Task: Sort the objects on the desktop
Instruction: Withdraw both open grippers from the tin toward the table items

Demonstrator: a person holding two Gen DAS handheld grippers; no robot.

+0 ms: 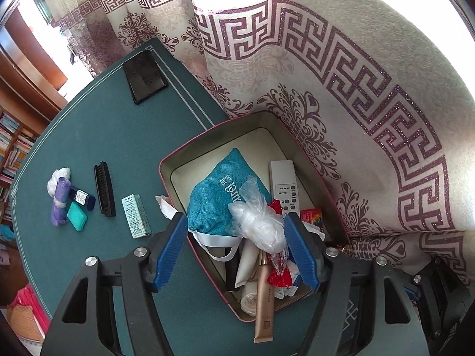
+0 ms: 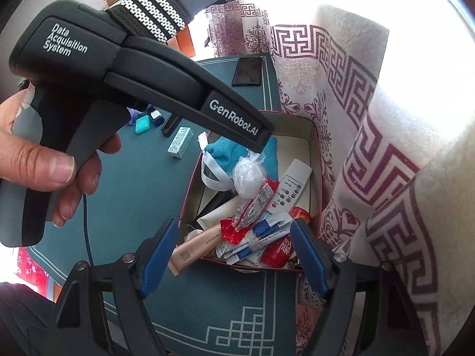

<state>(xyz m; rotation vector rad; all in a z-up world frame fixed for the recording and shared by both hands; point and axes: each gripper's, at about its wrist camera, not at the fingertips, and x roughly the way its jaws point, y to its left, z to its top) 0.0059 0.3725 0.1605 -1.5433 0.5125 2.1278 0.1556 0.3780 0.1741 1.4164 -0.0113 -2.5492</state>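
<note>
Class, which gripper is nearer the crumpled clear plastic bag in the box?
Left. The left gripper hovers open directly over the plastic bag; the right gripper sits open, back at the box's near edge.

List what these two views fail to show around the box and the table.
- Box floor: both views, buried under the teal bag, clear plastic bag and packets.
- Small white carton print: both views, too small to read.
- Left gripper fingertips: right wrist view, hidden behind its own body.
- Table left side: right wrist view, blocked by the left gripper and hand.

Box [image 1: 166,163] bottom buried under clutter; carton [image 1: 136,216] print illegible.
</note>
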